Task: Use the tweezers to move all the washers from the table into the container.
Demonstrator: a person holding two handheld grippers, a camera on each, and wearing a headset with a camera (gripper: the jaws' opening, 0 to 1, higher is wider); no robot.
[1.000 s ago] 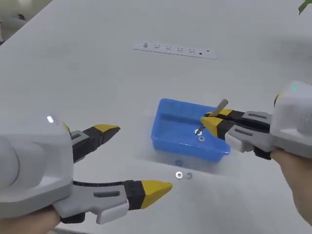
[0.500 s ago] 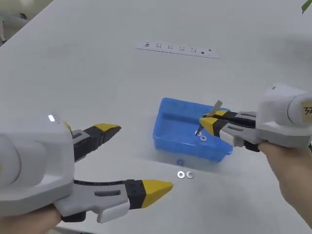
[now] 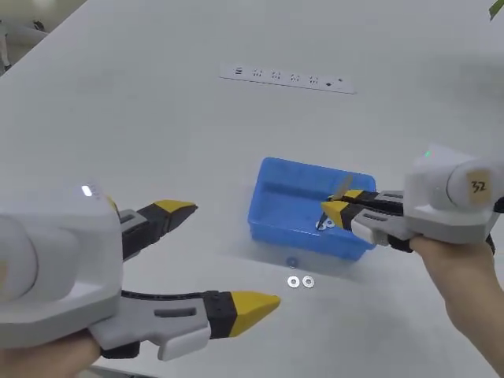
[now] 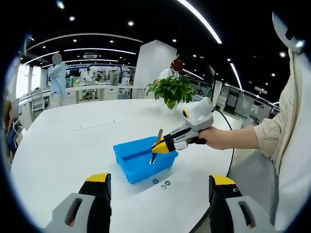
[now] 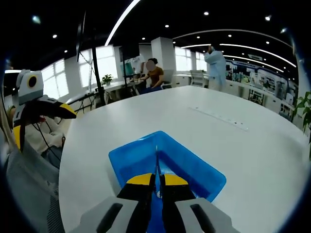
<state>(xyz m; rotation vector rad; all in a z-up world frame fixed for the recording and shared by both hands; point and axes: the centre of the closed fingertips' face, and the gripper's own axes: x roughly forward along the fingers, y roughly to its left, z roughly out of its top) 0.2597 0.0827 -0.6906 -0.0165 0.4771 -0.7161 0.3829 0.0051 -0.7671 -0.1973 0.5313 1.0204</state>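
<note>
A broad white worktop with a rounded edge stands in a large open-plan room with a dark ceiling and long strip lights. A person in a white coat stands by benches far off. Another person sits near the windows, and a leafy green potted plant rises at the worktop's far side. A narrow white strip with dark marks lies flat on the worktop, well beyond both pairs of fingers.

The left gripper has its yellow-tipped fingers spread wide with nothing between them. The right gripper has its fingers pressed together on thin metal tweezers. The tweezers' points dip into the shallow blue plastic container directly beneath those fingers. A pale washer lies inside, right at the points.

Two small silver washers lie side by side on the worktop just outside the container's near wall. They sit between the left fingers and the right fingers, clear of both. A bluish ring sits closer to the wall, too faint to identify.

The left gripper view takes in the hand and pale sleeve behind the right gripper, and the tweezers' upper end slanting up past its fingers. The right gripper view looks straight along the tweezers into the container, with the left gripper at its left edge.
</note>
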